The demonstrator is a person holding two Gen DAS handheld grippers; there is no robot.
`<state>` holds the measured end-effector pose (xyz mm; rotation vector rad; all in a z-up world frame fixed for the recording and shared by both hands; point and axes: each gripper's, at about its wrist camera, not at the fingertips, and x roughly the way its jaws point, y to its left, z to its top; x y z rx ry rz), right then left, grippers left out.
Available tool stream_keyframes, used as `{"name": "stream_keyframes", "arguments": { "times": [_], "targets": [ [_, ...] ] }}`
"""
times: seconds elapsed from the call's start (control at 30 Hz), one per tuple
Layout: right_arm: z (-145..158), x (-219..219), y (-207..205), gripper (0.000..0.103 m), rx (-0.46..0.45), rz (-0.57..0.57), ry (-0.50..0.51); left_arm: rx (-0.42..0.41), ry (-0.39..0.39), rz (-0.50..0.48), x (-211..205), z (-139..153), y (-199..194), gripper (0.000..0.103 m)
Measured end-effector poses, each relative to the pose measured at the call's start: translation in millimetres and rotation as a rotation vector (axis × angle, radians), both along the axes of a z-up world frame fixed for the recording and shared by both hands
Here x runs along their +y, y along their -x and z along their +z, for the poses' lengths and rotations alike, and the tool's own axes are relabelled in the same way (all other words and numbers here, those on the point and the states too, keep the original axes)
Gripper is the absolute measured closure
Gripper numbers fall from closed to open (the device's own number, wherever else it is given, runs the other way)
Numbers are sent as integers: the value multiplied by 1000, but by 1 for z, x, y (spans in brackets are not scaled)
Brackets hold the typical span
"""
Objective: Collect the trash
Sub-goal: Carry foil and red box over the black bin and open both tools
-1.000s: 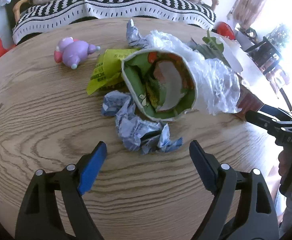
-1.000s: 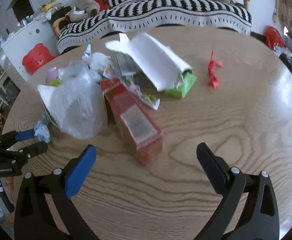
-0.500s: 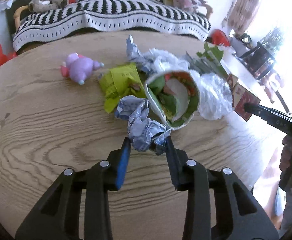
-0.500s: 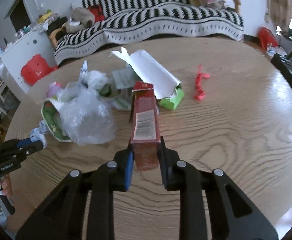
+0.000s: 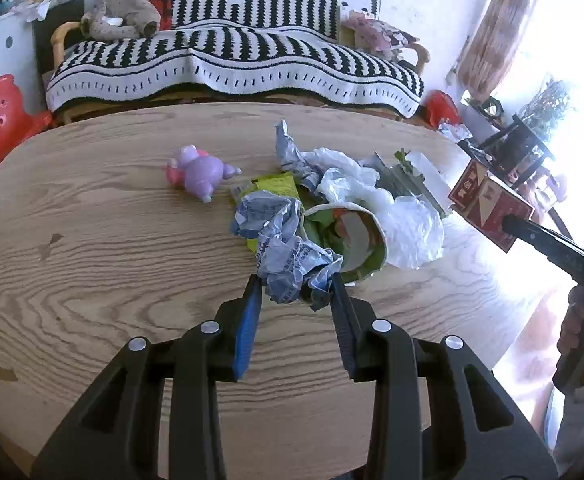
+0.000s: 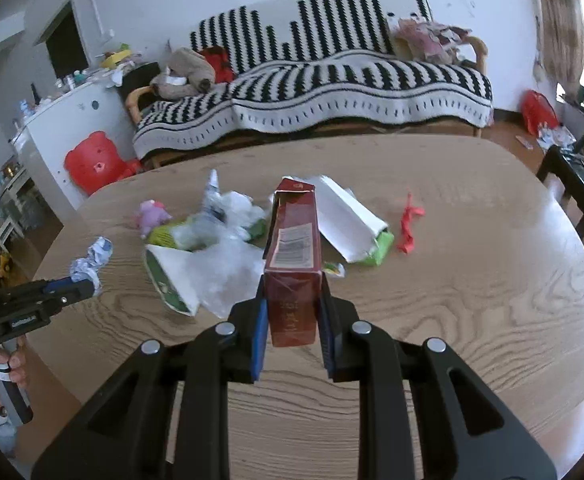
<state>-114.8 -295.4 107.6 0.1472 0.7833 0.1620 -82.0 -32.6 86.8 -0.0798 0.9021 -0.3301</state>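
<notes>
Left gripper (image 5: 293, 290) is pinching the crumpled blue wrapper (image 5: 286, 250) above the table's (image 5: 92, 280) near edge. Right gripper (image 6: 290, 294) is clamping the red carton (image 6: 293, 256), its long axis pointing far, directly ahead.

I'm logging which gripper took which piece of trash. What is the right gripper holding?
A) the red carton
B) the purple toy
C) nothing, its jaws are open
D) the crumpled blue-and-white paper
A: the right gripper is clamped on the red carton, while the crumpled paper sits in the left gripper.
</notes>
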Motion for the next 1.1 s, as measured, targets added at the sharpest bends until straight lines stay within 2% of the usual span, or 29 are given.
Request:
{"name": "stream_keyframes", "arguments": {
  "times": [0.2,0.3,0.4,0.6,0.8,0.97,1.1],
  "targets": [
    [-20,3,7,81,75,-14,-18,-2,-8,-7,2,1,9,69],
    [-19,-3,17,81,64,-40,-16,-14,-8,-24,-3,7,13,69],
    [-1,-13,30,81,21,-68,-7,-35,4,-65,-20,19,15,69],
    [37,-51,69,81,-56,-149,25,-61,47,-256,-101,42,30,69],
    [52,-105,144,81,-87,-283,40,-54,29,-488,-191,42,67,69],
    [27,-141,218,81,-14,-398,46,10,3,-692,-259,16,117,69],
    [-31,-166,267,81,111,-489,1,87,-39,-803,-295,-26,149,69]
  ]
}}
